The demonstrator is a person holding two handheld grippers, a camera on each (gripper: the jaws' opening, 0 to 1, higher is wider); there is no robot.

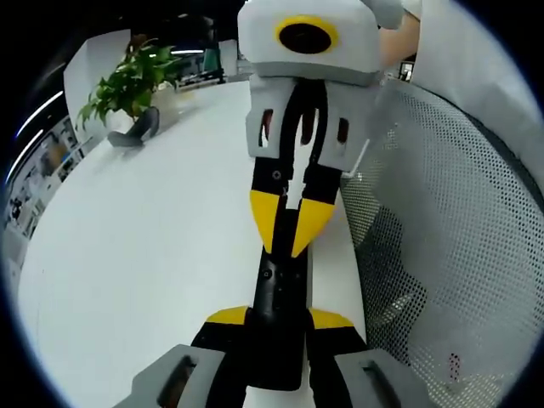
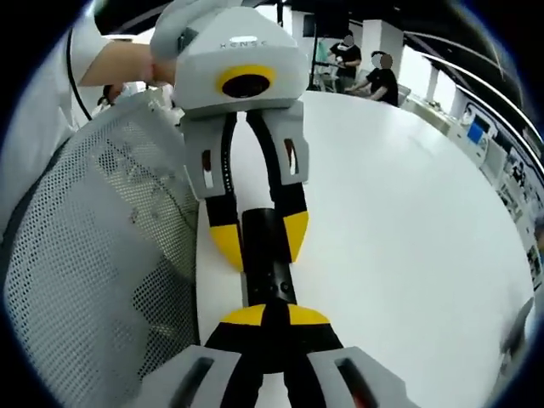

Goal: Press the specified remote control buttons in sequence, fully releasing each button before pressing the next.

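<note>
The remote (image 1: 279, 327) is held over the near edge of the white table (image 1: 144, 255), clamped at one end between the jaws of the left gripper (image 1: 280, 316). The right gripper (image 2: 274, 316) is pinched narrow, tips touching the remote's face: a press looks under way. Presses done or left can't be told; no button labels are legible.

Left gripper view: potted plant (image 1: 127, 89) at the far left, mesh chair back (image 1: 450, 221) at the right. Right gripper view: seated people (image 2: 365, 72) far off.

A large white smooth table (image 1: 136, 255) takes the middle of the frame. A green leafy potted plant (image 1: 127, 85) stands upper left. A white mesh chair back (image 1: 450, 221) is at right.
</note>
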